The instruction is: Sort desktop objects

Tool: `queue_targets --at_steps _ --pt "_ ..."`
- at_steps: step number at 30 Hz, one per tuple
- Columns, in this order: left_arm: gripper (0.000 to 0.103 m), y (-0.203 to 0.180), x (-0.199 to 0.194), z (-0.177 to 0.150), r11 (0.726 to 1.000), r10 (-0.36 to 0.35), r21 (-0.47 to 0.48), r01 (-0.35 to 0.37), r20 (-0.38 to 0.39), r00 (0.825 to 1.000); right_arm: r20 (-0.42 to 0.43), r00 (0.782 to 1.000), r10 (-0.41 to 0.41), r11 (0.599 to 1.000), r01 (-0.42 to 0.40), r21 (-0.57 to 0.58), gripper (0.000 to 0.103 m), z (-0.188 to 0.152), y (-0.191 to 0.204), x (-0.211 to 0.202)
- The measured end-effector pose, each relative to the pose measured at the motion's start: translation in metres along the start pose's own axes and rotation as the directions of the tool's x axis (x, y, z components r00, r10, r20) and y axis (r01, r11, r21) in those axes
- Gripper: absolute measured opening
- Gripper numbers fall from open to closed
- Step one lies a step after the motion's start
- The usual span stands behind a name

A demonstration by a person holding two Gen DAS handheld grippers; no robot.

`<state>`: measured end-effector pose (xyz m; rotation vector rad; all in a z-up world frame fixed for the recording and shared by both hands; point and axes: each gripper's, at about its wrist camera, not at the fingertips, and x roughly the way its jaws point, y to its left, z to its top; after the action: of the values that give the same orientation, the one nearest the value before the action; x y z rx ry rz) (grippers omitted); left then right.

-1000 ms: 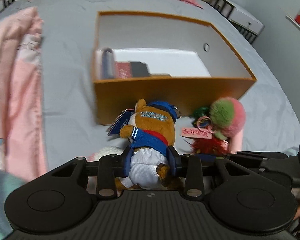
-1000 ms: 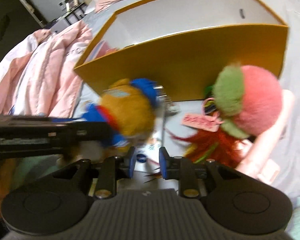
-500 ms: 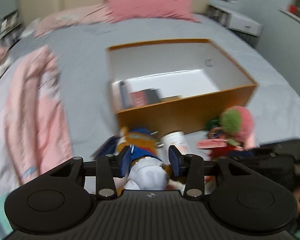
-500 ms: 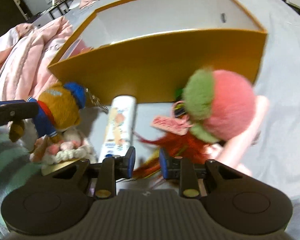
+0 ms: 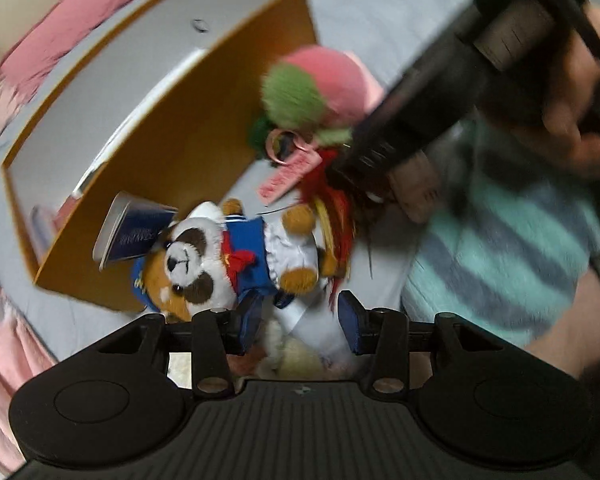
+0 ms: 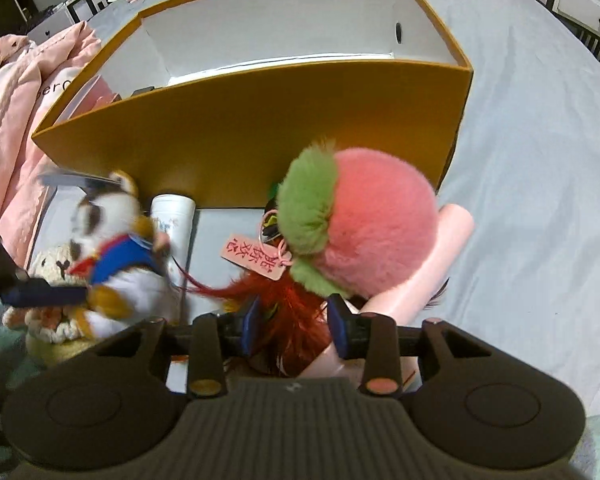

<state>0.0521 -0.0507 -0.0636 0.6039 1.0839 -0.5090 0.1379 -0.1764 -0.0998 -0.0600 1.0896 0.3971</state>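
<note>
Your left gripper (image 5: pixel 300 322) points steeply down at the near side of the orange box (image 6: pixel 260 120), which sits on the grey bed (image 6: pixel 540 140). Its jaws have just been opening and now stand spread. The plush dog in a blue sailor top (image 5: pixel 228 256) lies just beyond the left pad, face up, not pinched; whether that pad touches its edge you cannot tell.

Your right gripper (image 6: pixel 292 322) also has its jaws spread, having just opened further. The red feather tuft (image 6: pixel 288 304) lies between the pads, and no pressing contact is visible. Directly beyond it rests the pink and green pompom (image 6: pixel 360 232) with its pink tag (image 6: pixel 256 258), leaning on a pale pink tube (image 6: pixel 428 268). A white tube (image 6: pixel 172 220) lies against the near wall of the box. A knitted bear (image 6: pixel 52 268) lies to the near left.
</note>
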Motion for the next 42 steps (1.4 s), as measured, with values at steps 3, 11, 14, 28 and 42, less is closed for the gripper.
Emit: queue_targets --at_steps 3,11,14,28,42 --pt "0.049 -0.008 0.01 0.002 0.998 0.032 0.048 -0.031 -0.034 0.999 -0.005 1.0 0.025 1.0 -0.025 0.012 0.039 0.0 -0.003 0.0" --pt "0.049 0.006 -0.016 -0.006 0.988 0.092 -0.129 -0.086 0.036 0.995 0.117 0.987 0.111 0.994 -0.112 0.001 0.039 -0.007 -0.001 -0.023" --pt "0.049 0.023 -0.029 -0.018 0.944 0.1 -0.319 -0.08 0.046 0.994 0.14 0.972 0.187 0.982 -0.183 -0.04 0.039 -0.008 0.007 -0.03" --pt "0.049 0.073 -0.06 -0.062 0.707 0.138 -0.704 -0.066 0.046 0.989 0.019 0.964 0.264 0.962 -0.261 -0.084 0.042 0.002 0.057 0.006" --pt "0.049 0.095 -0.069 -0.072 0.64 0.158 -0.768 -0.01 0.119 0.98 0.137 0.959 0.247 0.93 -0.194 -0.313 0.01 0.018 0.082 -0.039"
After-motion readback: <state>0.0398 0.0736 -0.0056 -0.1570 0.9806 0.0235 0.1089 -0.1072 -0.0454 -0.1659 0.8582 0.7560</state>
